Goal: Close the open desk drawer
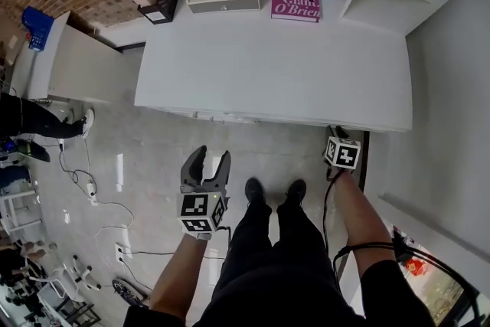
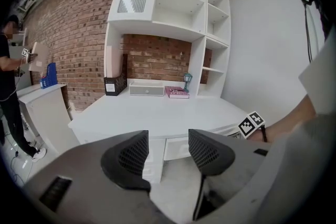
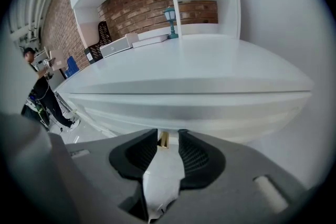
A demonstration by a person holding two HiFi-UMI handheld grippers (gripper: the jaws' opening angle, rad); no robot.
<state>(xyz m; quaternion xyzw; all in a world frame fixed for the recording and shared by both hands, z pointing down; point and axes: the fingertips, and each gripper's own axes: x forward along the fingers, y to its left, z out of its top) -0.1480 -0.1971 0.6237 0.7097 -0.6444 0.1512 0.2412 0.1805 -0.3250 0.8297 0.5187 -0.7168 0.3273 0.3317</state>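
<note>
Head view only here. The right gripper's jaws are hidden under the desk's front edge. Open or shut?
Observer: Open. In the right gripper view, the right gripper has its jaws a narrow gap apart, with nothing pinched between the pads.
Operator: Is it at a drawer?
Observer: The left gripper view shows its marker cube at the right end of the desk front, level with the white drawer fronts under the desktop. I cannot tell whether it touches one.
</note>
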